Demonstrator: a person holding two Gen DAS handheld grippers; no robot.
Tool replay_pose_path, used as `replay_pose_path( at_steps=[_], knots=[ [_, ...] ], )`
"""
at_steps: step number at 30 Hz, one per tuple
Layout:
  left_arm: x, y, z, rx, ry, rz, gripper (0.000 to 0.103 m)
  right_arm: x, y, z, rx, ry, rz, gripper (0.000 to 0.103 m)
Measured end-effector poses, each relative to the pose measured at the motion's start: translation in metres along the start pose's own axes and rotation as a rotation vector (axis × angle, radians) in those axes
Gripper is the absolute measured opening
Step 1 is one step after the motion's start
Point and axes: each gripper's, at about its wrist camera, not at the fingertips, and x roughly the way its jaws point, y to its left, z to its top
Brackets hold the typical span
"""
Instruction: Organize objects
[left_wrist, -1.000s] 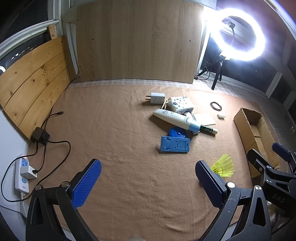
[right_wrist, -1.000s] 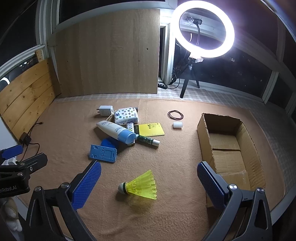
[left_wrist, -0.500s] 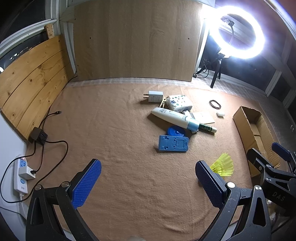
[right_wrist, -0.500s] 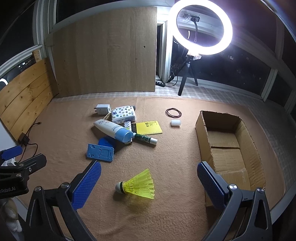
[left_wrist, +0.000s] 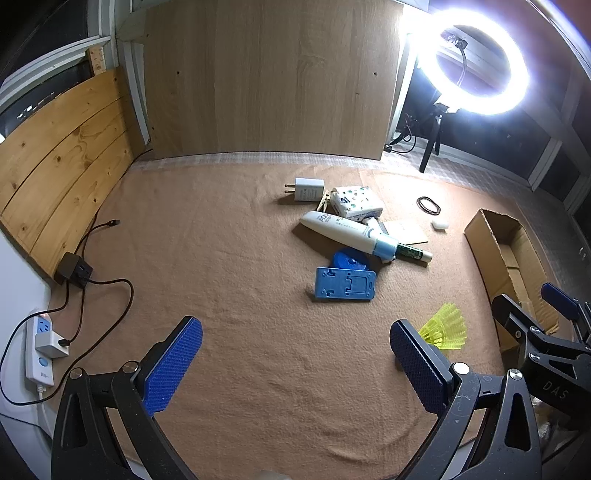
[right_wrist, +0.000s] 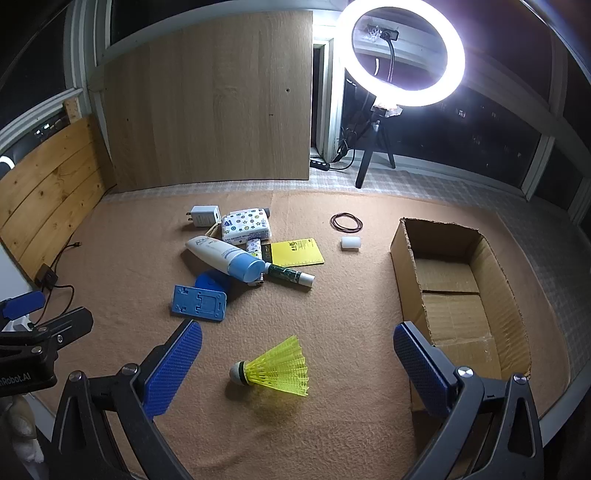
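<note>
A yellow shuttlecock (right_wrist: 277, 366) lies on the tan mat just ahead of my right gripper (right_wrist: 295, 369), which is open and holds nothing. An open cardboard box (right_wrist: 461, 291) stands to the right. Farther back lies a pile: a blue phone stand (right_wrist: 198, 302), a white tube with a blue cap (right_wrist: 225, 259), a patterned tissue pack (right_wrist: 246, 225), a white charger (right_wrist: 203, 216), a yellow card (right_wrist: 295, 251) and a green glue stick (right_wrist: 291, 275). My left gripper (left_wrist: 295, 363) is open over bare mat, with the blue phone stand (left_wrist: 345, 284) ahead of it and the shuttlecock (left_wrist: 445, 330) to its right.
A hair tie (right_wrist: 346, 222) and a small white block (right_wrist: 351, 243) lie near the box. Wooden panels line the back and left. A power strip (left_wrist: 40, 350) and black cables (left_wrist: 92, 280) sit at the left edge. A lit ring light (right_wrist: 404, 51) stands behind the mat.
Both grippers have drifted slightly, so the objects sit a little lower-left in view. Nothing was picked up and both stay open.
</note>
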Motion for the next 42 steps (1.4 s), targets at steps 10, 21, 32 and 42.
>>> replay_pose_path(
  at_steps=[10,21,32,42],
  knots=[
    [0.006,0.001,0.000,0.004,0.015,-0.003,0.103,0.006,-0.001,-0.003,0.004,0.017,0.001,0.102],
    [0.018,0.000,0.000,0.017,0.038,-0.019,0.103,0.015,-0.004,-0.006,0.003,0.052,0.002,0.102],
    [0.039,-0.017,-0.009,0.083,0.099,-0.079,0.103,0.043,-0.016,-0.020,0.056,0.169,0.070,0.102],
    [0.064,-0.031,-0.022,0.106,0.163,-0.163,0.102,0.069,-0.030,-0.033,0.137,0.267,0.157,0.093]
  ],
)
